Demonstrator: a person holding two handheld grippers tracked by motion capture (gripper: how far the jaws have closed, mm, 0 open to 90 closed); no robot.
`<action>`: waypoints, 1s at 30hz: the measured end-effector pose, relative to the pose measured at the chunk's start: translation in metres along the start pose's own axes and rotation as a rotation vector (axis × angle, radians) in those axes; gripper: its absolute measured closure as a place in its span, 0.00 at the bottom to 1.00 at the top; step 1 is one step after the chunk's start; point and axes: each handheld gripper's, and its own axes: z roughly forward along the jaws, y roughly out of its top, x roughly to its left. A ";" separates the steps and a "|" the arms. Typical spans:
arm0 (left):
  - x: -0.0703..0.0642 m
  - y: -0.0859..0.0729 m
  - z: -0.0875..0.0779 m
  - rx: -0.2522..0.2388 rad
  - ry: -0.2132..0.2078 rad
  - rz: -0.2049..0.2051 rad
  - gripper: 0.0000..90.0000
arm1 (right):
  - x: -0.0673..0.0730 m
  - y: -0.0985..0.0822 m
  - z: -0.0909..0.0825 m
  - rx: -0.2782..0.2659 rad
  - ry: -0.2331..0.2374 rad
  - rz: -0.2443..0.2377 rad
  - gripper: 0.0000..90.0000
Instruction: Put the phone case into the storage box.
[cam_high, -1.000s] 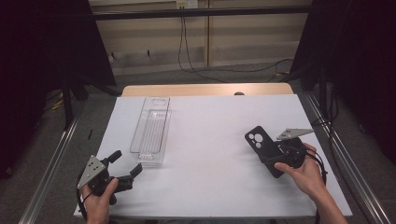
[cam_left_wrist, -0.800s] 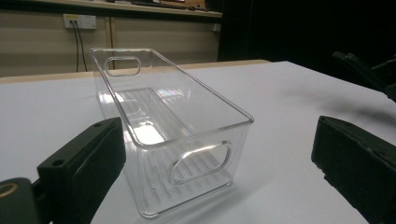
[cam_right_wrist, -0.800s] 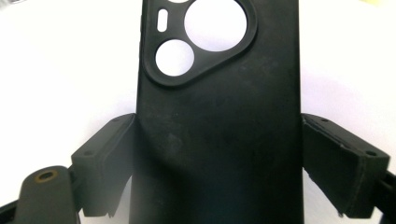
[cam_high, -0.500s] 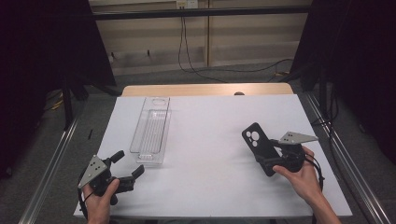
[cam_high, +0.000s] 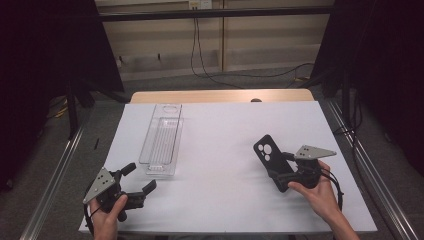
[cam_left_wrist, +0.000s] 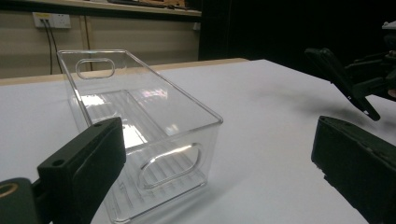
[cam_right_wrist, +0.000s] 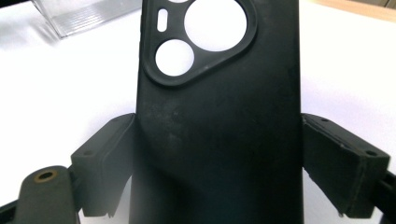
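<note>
A black phone case (cam_high: 266, 151) with round camera cut-outs is held by its lower end in my right gripper (cam_high: 281, 176), at the right of the white table. In the right gripper view both jaws press on the sides of the phone case (cam_right_wrist: 219, 107), with the right gripper (cam_right_wrist: 229, 161) shut on it. A clear plastic bin (cam_high: 162, 140) lies lengthwise left of centre. My left gripper (cam_high: 140, 177) rests near the front left corner, open and holding nothing. In the left gripper view the left gripper (cam_left_wrist: 219, 154) faces the near end of the bin (cam_left_wrist: 140, 116), and the held case (cam_left_wrist: 343, 79) shows at the far right.
The white table top (cam_high: 220, 130) ends in a wooden strip (cam_high: 220, 96) at the back. Metal rails (cam_high: 55, 175) run along both sides. Cables hang down the back wall (cam_high: 200, 45). Dark curtains stand at left and right.
The right gripper has carried the phone case slightly to the left. The left gripper and the bin have stayed where they were.
</note>
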 end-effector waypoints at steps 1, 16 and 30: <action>0.000 0.001 -0.001 0.005 -0.005 0.007 0.03 | 0.001 0.000 0.000 -0.006 0.008 0.002 0.15; -0.009 0.007 0.008 0.025 -0.076 0.028 0.03 | 0.010 -0.002 0.000 -0.096 0.107 0.003 0.15; -0.019 0.013 0.023 0.037 -0.152 0.036 0.04 | 0.015 -0.001 0.004 -0.142 0.170 0.016 0.15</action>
